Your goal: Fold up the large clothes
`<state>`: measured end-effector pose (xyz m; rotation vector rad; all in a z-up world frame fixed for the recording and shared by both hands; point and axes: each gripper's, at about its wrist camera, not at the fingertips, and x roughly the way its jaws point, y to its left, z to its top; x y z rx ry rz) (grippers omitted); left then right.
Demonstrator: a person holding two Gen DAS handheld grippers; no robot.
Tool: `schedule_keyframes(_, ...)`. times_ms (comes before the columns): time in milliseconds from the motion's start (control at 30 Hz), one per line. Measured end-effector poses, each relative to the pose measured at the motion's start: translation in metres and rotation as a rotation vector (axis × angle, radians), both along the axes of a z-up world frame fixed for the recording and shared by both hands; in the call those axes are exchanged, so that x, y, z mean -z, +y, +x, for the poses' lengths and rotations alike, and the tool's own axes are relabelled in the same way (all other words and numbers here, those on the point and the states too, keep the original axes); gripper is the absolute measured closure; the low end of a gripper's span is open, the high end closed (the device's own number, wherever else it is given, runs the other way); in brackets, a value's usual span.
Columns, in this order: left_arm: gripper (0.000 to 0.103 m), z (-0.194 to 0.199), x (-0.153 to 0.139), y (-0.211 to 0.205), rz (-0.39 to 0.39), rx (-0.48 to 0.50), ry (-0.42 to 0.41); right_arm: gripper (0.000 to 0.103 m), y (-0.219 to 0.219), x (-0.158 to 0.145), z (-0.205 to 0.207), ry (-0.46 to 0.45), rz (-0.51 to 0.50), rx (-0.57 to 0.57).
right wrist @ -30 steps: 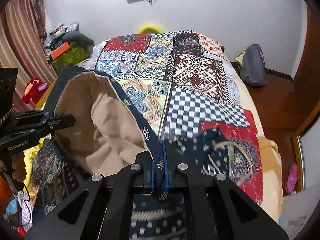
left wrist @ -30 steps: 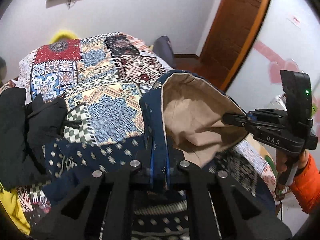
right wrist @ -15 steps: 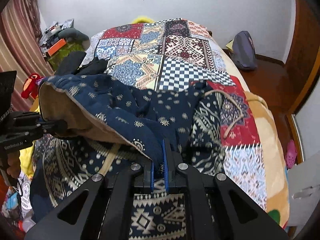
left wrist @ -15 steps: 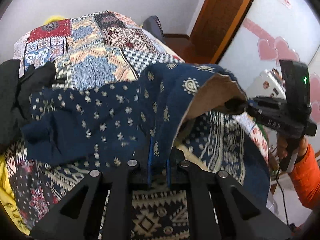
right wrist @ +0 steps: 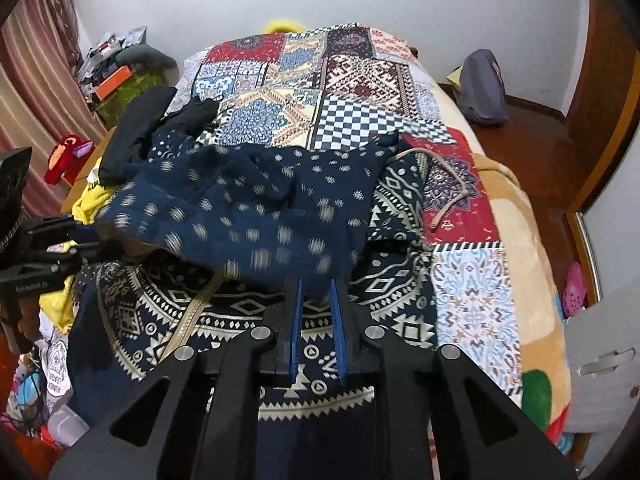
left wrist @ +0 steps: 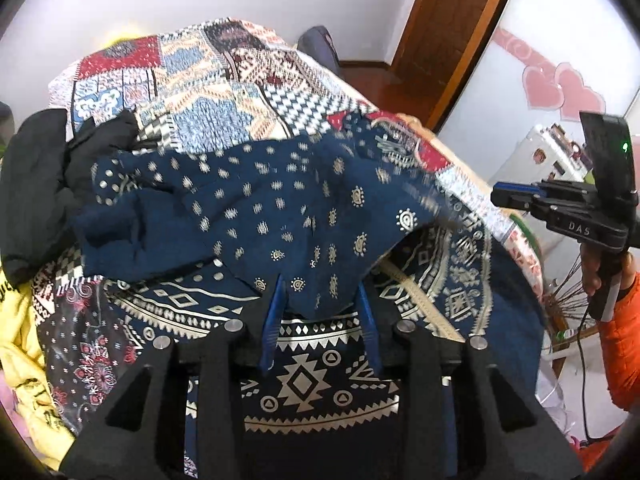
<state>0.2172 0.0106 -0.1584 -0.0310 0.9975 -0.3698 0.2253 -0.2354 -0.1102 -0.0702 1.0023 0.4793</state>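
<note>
A large navy garment with pale dots and tribal bands [left wrist: 280,216] lies on the patchwork bed [left wrist: 224,80]; its folded-over upper part rests on the lower part [right wrist: 256,224]. My left gripper [left wrist: 320,292] is open, its blue pads either side of the fold's near edge. My right gripper [right wrist: 316,284] is open just in front of the fold's edge. The right gripper also shows at the right of the left wrist view [left wrist: 504,196]. The left gripper shows at the left of the right wrist view [right wrist: 92,246].
Black clothes [left wrist: 44,184] and a yellow garment [left wrist: 20,344] lie at the bed's left side. A tan cord [right wrist: 448,200] lies on the bedspread. A grey backpack [right wrist: 480,88] sits on the wooden floor. Clutter and a red toy [right wrist: 66,156] stand left.
Both grippers carried the garment's edge forward and down, turning the tan lining under. Both have now opened and let the fabric go; the fold lies on the garment.
</note>
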Motion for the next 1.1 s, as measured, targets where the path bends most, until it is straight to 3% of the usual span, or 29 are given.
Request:
schedule_keyframes(200, 0.066, 0.002, -0.034, 0.008, -0.001, -0.040, -0.093, 0.089, -0.003, -0.025, -0.001, -0.061, 0.025, 0.006)
schedule_keyframes(367, 0.058, 0.023, -0.045, 0.012, -0.030, -0.101, -0.128, 0.080, 0.010, -0.028, 0.011, -0.081, 0.049, 0.000)
schedule_keyframes(567, 0.057, 0.050, -0.004, -0.006, -0.069, -0.099, -0.006, 0.078, 0.040, 0.005, 0.027, 0.010, 0.057, -0.031)
schedule_keyframes(733, 0.054, 0.048, 0.048, -0.025, 0.019, -0.070, 0.078, 0.078, 0.054, 0.054, 0.025, 0.143, 0.015, -0.062)
schedule_keyframes(833, 0.054, 0.042, 0.071, -0.027, 0.071, -0.070, 0.086, 0.078, 0.056, 0.077, 0.019, 0.195, -0.015, -0.071)
schedule_keyframes(967, 0.054, 0.035, 0.070, -0.030, 0.125, -0.054, 0.052, 0.076, 0.047, 0.075, 0.016, 0.200, -0.007, -0.067)
schedule_keyframes(1100, 0.054, 0.033, 0.051, -0.019, 0.122, -0.072, 0.026, 0.076, 0.038, 0.055, 0.019, 0.155, -0.001, -0.043)
